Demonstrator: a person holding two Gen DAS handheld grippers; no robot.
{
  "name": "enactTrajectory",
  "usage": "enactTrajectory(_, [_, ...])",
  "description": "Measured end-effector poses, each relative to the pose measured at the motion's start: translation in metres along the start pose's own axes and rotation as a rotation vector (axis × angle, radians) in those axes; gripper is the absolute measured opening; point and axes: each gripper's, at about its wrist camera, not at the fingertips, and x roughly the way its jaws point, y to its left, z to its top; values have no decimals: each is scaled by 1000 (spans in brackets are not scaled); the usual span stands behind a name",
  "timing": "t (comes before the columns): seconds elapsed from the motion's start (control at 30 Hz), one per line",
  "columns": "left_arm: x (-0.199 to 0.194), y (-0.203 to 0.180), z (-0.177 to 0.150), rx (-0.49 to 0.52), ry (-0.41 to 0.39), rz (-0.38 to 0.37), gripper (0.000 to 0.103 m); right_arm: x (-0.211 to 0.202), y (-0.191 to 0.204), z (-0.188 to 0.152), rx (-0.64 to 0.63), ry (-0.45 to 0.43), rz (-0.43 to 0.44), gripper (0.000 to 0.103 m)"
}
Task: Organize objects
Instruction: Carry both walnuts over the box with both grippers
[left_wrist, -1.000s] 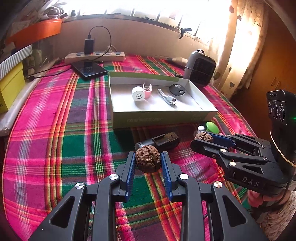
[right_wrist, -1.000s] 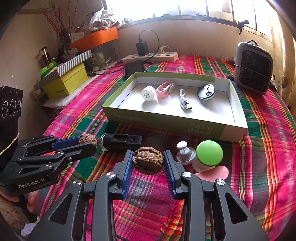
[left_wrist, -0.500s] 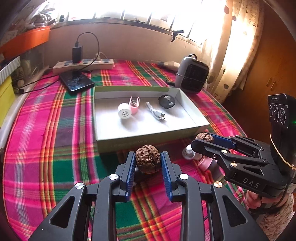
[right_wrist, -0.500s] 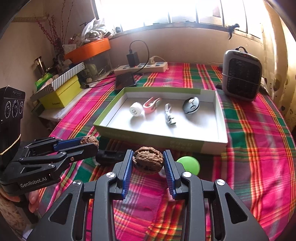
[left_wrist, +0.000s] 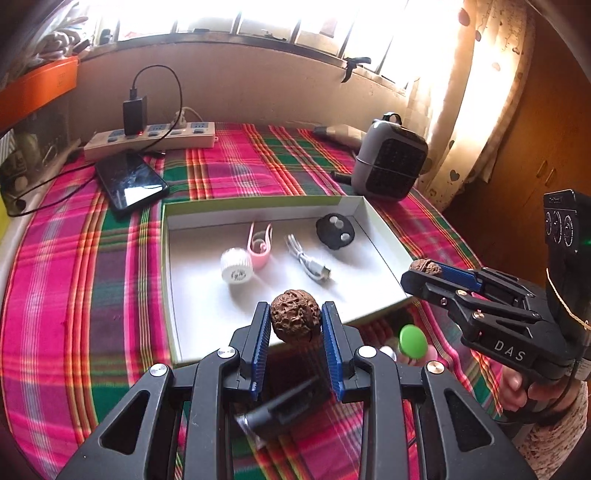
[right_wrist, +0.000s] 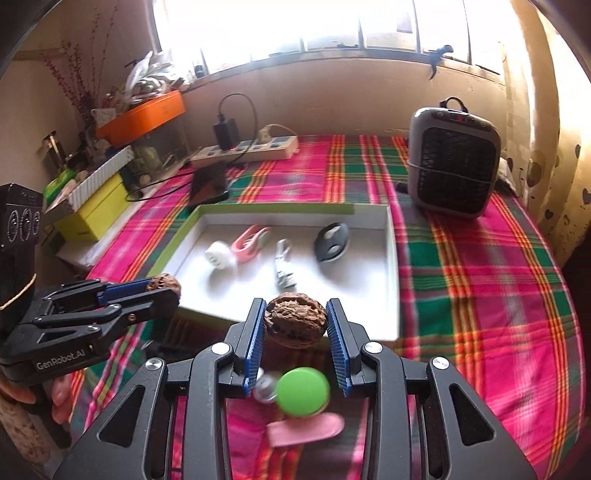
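Note:
My left gripper (left_wrist: 295, 320) is shut on a brown walnut (left_wrist: 294, 319) and holds it above the front edge of the white box (left_wrist: 168, 280). My right gripper (right_wrist: 295, 325) is shut on a second walnut (right_wrist: 295, 324), held over the box's near rim (right_wrist: 392, 258). Each gripper shows in the other's view, the right one (left_wrist: 424, 266) by the box's right front corner, the left one (right_wrist: 164, 286) by its left front corner. In the box lie a white cap (left_wrist: 236, 266), a pink clip (left_wrist: 259, 246), a USB cable (left_wrist: 308, 260) and a black key fob (left_wrist: 335, 231).
A green-topped item (right_wrist: 303, 391), a pink piece (right_wrist: 304, 428) and a small silver part (right_wrist: 264, 387) lie on the plaid cloth before the box. A black block (left_wrist: 280, 406) lies below my left gripper. A heater (right_wrist: 454, 162), phone (left_wrist: 131, 181) and power strip (left_wrist: 151, 136) stand behind.
Both grippers have risen and moved forward with their walnuts, from over the cloth to above the box's front edge. The items on the cloth now lie beneath them.

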Motion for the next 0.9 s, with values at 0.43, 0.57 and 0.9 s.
enactTrajectory(0.43, [46, -4, 32, 21, 54, 15, 26, 38, -28, 26, 9, 43, -35, 34])
enactTrajectory(0.57, [59, -4, 37, 23, 73, 22, 26, 50, -31, 29, 6, 62, -29, 34])
enactTrajectory(0.9, [83, -1, 43, 31, 116, 43, 26, 72, -35, 36, -32, 100, -54, 34])
